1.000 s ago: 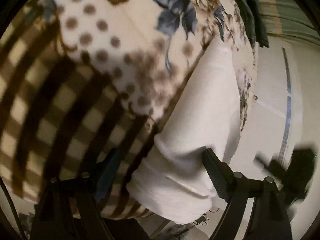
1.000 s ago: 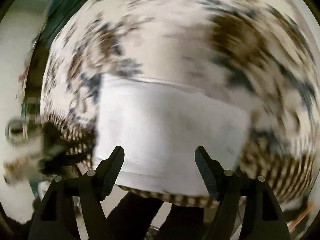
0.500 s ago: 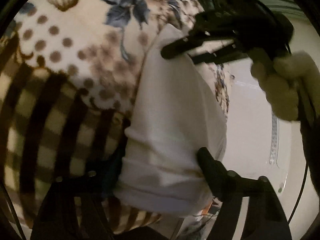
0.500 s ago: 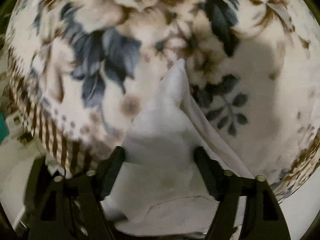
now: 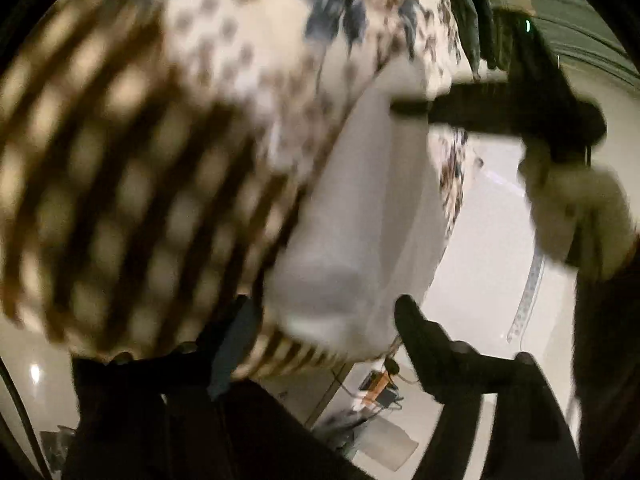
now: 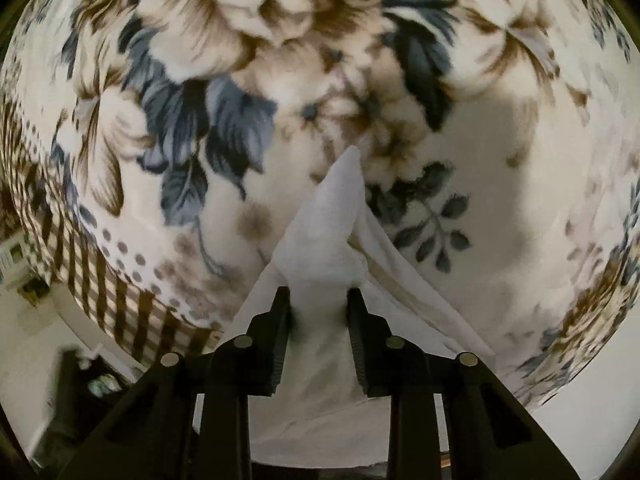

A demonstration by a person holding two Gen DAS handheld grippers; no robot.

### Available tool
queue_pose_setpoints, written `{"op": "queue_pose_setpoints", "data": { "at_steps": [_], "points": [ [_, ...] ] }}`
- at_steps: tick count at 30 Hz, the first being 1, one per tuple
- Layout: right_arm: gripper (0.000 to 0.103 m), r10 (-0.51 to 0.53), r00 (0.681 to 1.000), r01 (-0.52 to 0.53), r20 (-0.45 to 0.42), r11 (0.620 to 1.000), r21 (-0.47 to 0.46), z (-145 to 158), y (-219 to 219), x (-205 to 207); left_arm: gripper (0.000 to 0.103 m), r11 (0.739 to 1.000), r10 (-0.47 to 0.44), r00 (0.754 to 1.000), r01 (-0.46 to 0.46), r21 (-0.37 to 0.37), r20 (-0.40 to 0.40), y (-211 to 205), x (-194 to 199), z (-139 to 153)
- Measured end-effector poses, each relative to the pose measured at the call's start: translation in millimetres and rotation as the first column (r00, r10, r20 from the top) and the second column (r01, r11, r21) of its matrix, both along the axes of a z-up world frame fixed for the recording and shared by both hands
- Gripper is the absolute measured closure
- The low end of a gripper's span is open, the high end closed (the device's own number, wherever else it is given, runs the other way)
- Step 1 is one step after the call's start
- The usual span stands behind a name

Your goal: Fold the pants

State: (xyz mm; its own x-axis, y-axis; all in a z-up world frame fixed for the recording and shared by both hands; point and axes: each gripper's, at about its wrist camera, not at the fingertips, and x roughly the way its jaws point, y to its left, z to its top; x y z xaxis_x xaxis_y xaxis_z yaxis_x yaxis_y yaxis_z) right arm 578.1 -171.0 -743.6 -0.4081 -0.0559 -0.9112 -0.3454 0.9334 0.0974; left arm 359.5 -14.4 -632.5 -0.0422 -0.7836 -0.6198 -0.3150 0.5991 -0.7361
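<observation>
Right wrist: right gripper (image 6: 316, 312) pinches white pants (image 6: 320, 280) corner on blanket (image 6: 280, 80); left gripper (image 5: 324, 328) fingers wide

The white pants (image 6: 316, 280) fill the gap between the right gripper (image 6: 318, 316) fingers, so nothing passes there. In the left wrist view the left gripper (image 5: 320, 332) stands wide, jaws apart at the pants' end (image 5: 360, 240) — the right gripper (image 5: 500, 108) bars the far end. The floral blanket (image 6: 240, 100) lies close beneath; bare floor (image 5: 492, 240) is free to the right.
</observation>
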Motion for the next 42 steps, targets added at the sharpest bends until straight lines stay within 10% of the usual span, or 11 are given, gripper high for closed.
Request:
{"op": "queue_pose_setpoints", "data": {
  "at_steps": [5,6,8,14,18,21,24,29,35,42],
  "points": [
    [0.073,-0.014,1.000,0.014,-0.013,1.000,-0.006,0,6,-3,0.033,0.953,-0.278,0.960,0.270,0.140,0.038,-41,52,-11],
    [0.073,-0.021,1.000,0.021,-0.015,1.000,-0.009,-1,6,-2,0.055,0.925,-0.359,0.933,0.354,0.136,0.017,-53,48,-18],
    [0.073,-0.034,0.999,0.034,-0.014,0.999,-0.008,-4,10,1,0.063,0.889,-0.442,0.897,0.435,0.145,0.017,-67,35,-19],
    [0.074,-0.107,0.993,0.108,-0.046,0.994,0.026,-11,-7,10,0.066,0.895,-0.429,0.902,0.433,0.110,-0.056,-48,-12,-17],
    [0.074,-0.109,0.994,0.110,-0.025,0.993,0.033,-15,-12,11,0.076,0.835,-0.519,0.847,0.532,0.142,-0.115,-57,-53,-20],
    [0.074,-0.104,0.994,0.105,-0.022,0.993,0.047,-11,-15,10,0.063,0.886,-0.439,0.896,0.445,0.133,-0.072,-44,-42,-2],
    [0.074,-0.093,0.995,0.094,-0.016,0.994,0.056,-7,-12,4,0.025,0.958,-0.273,0.962,0.268,0.104,0.033,-29,-12,21],
    [0.074,-0.116,0.993,0.118,-0.031,0.990,0.071,-3,-9,-3,0.025,0.978,-0.204,0.978,0.205,-0.040,0.037,-59,12,-14],
    [0.077,-0.189,0.980,0.194,-0.060,0.976,0.098,-4,-29,4,0.036,0.907,-0.419,0.892,0.419,0.039,0.168,-100,-11,-11],
    [0.077,-0.247,0.967,0.254,-0.068,0.958,0.129,-10,-37,9,0.039,0.951,-0.126,0.991,0.133,-0.278,0.043,-49,-17,-34]
  ]
}}
